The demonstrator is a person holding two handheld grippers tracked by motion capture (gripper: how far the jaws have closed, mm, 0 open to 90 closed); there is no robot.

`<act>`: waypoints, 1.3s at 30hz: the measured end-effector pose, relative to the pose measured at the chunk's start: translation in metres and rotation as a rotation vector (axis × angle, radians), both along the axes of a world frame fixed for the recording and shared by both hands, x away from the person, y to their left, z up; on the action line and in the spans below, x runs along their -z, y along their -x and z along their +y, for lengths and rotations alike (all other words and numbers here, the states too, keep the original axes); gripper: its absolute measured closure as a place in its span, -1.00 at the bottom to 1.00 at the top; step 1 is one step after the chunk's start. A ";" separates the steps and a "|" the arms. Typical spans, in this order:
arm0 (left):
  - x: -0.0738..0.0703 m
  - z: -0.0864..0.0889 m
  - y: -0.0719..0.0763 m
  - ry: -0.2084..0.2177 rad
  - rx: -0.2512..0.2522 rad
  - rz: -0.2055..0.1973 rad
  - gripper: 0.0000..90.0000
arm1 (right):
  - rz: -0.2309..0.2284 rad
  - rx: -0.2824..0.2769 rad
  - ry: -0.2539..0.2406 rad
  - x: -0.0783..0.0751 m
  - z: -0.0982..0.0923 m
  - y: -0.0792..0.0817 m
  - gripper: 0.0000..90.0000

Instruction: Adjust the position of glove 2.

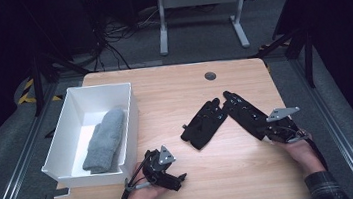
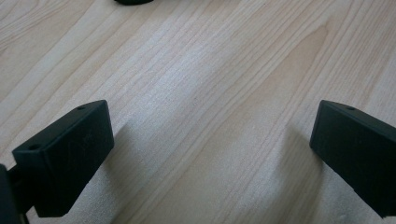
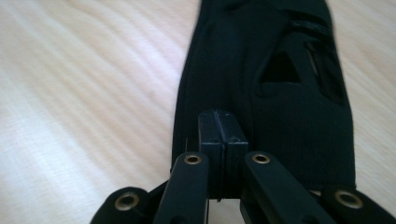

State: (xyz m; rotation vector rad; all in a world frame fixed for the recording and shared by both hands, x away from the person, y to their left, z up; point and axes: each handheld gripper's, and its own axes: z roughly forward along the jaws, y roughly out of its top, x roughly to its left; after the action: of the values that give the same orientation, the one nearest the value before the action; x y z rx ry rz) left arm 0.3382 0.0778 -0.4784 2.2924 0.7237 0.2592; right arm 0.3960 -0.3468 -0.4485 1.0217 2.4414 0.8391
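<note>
Two black gloves lie side by side on the wooden table [image 1: 213, 176]: one [image 1: 205, 122] near the middle, the other [image 1: 243, 109] to its right. My right gripper [image 1: 267, 133] sits at the right glove's cuff. In the right gripper view its jaws [image 3: 219, 122] are pressed together on the cuff fabric of that glove [image 3: 285, 116]. My left gripper [image 1: 178, 179] rests low near the table's front edge, clear of both gloves. Its jaws [image 2: 212, 119] stand wide apart over bare wood.
A white box [image 1: 131, 115] stands at the table's left with a grey mitten [image 1: 104, 140] lying in it. A round cable hole [image 1: 210, 75] is at the table's back. Beyond the table are a desk frame and cables on the floor.
</note>
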 end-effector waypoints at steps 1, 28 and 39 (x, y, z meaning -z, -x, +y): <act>0.000 0.000 0.000 0.000 0.000 0.000 -1.00 | 0.005 -0.012 -0.002 0.000 0.002 0.002 1.00; 0.000 0.000 0.000 0.003 -0.001 0.001 -0.99 | 0.079 -0.319 -0.036 0.002 0.066 0.051 1.00; 0.000 0.000 0.000 0.002 0.000 -0.001 -0.99 | 0.111 -0.443 -0.053 0.003 0.086 0.082 1.00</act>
State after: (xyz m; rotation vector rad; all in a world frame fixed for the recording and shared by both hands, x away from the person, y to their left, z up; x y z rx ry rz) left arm 0.3384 0.0779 -0.4785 2.2898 0.7238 0.2589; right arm 0.3140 -0.2607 -0.4520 0.5577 2.8052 1.0089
